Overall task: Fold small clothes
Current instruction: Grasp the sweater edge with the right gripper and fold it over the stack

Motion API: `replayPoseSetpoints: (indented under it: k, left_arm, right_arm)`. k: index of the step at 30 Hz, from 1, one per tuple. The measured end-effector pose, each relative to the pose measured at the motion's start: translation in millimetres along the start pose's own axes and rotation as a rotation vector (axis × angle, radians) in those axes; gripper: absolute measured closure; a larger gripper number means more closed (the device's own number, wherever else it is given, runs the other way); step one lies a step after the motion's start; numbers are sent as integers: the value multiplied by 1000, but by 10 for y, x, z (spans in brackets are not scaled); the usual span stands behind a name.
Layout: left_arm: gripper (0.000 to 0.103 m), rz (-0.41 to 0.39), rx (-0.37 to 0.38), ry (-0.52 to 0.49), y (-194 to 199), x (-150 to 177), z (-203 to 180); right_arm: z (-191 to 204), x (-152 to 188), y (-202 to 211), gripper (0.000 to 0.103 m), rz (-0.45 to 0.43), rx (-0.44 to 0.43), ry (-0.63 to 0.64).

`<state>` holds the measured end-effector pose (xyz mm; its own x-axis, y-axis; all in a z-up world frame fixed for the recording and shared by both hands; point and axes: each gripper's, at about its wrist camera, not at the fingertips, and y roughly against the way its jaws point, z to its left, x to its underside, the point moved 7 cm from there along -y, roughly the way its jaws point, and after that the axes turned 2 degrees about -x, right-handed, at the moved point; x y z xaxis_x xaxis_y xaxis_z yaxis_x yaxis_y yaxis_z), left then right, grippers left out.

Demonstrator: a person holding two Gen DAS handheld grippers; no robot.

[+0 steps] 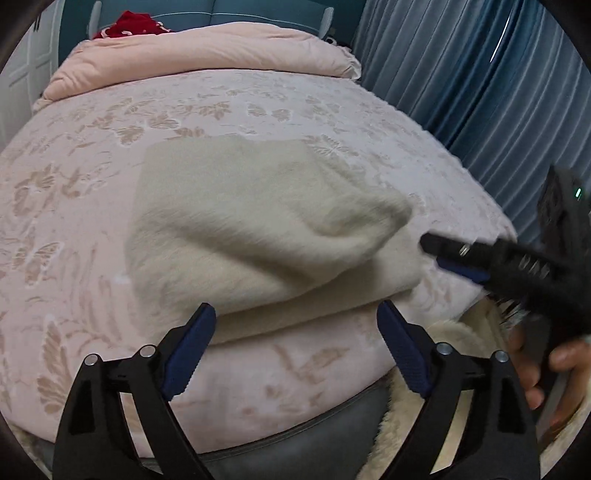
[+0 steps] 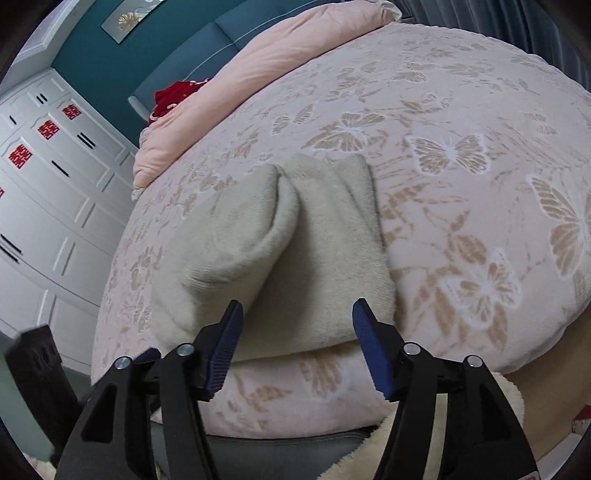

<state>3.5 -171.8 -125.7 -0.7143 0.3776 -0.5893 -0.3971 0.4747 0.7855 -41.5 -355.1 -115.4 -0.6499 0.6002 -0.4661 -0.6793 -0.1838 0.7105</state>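
Note:
A cream fuzzy garment (image 1: 251, 229) lies folded on the pink bed (image 1: 258, 107), near its front edge. Its upper layer bulges up in a loose fold. My left gripper (image 1: 295, 314) is open and empty, just in front of the garment's near edge. The right gripper (image 1: 443, 254) shows blurred at the right in the left wrist view, beside the garment's right side. In the right wrist view the garment (image 2: 295, 251) lies with a deep crease down its middle. My right gripper (image 2: 297, 314) is open and empty at its near edge.
A rolled pink duvet (image 1: 207, 48) lies at the head of the bed with a red cloth (image 1: 129, 24) behind it. Blue curtains (image 1: 480, 74) hang at the right. White cabinets (image 2: 48, 184) stand at the left. A fluffy cream fabric (image 1: 461, 339) lies below the bed's front edge.

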Motion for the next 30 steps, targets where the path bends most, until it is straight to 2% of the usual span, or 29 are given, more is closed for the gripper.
replayPoseSetpoints:
  k: [2,4,9,10,11,13,14,16,18,19,20,21,22,23,24,25,26,28,30]
  left_arm:
    - [16,28,-83,-21,-32,106,189]
    - [16,43,-146,-17,-71,168,344]
    - [16,49,-222,-9,-254,161,601]
    - [17,50,-234,5,-293,151,650]
    - [19,56,-239,24,-317,145,694]
    - [54,91,-196,77,-391,92,774]
    - [64,108,-158,108,-416,80,794]
    - [83,118,-152,149,-399,59,843]
    - [89,111,-126,167,-358,42,861]
    - [92,112,-109,171,-342,45,838]
    - [92,111,-101,164,-336,38,800]
    - [93,114,-112,149,-338,33,766]
    - [93,123,-124,130,-363,39,733]
    - [94,130,-127,122,-392,49,706]
    - [94,141,-117,126,-424,66,685]
    - [94,148,-114,126,-457,67,666]
    - [94,144,-128,116,-459,71,647]
    - [94,148,-143,97,-463,92,632]
    - [93,146,-152,82,-456,97,613]
  right_arm:
    - [174,-40,-46,28,16,-64,6]
    - [329,-64,-146,23,40,-98,17]
    - [537,-76,-563,23,125,-35,-5]
    - [563,-94,-630,27,131,-19,-4]
    - [592,-118,-695,49,137,-17,-5]
    - [675,-179,-755,84,138,-37,-17]
    - [745,-243,-732,85,126,-63,-9]
    - [977,-433,-421,87,32,-192,20]
    - [1121,-585,32,88,-76,-378,15]
    - [1073,-607,206,88,-129,-399,14]
    - [924,-599,274,88,-167,-353,15]
    - [670,-563,203,88,-171,-225,18]
    - [363,-468,15,88,-125,-64,40]
    - [22,-319,-253,88,-30,60,31]
    - [-265,-163,-448,88,49,106,-38]
    - [-420,-48,-504,88,75,70,-124]
    - [-427,-51,-426,88,40,7,-168]
    - [-284,-162,-204,88,-43,-53,-153]
    - [-202,-230,-151,88,-69,-58,-109]
